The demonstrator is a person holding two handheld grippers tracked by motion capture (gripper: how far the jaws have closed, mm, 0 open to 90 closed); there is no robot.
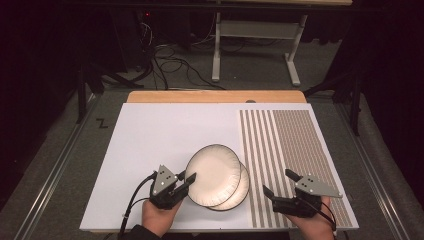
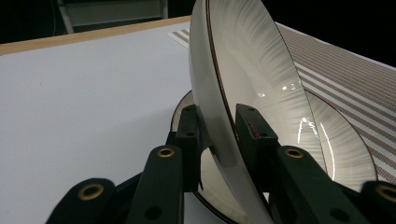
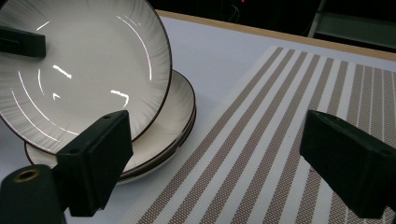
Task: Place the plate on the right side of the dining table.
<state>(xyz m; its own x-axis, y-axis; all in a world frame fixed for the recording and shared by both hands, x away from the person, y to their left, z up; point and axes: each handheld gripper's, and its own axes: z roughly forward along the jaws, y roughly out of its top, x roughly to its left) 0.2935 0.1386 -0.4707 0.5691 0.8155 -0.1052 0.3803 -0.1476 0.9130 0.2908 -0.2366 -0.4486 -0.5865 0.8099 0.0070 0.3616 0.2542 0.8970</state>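
Observation:
A white ribbed plate with a dark rim is tilted up, its left edge lifted. My left gripper is shut on that rim; in the left gripper view the jaws clamp the plate's edge from both sides. Under it a low stack of like plates lies flat on the white board. My right gripper stands open over the striped placemat, to the right of the plates and apart from them. The right gripper view has the tilted plate and the stack at its left, with nothing between the right gripper's jaws.
The white board covers the table, with a wooden edge at the far side. The striped placemat takes the right third. Beyond the table are cables and a desk frame on the dark floor.

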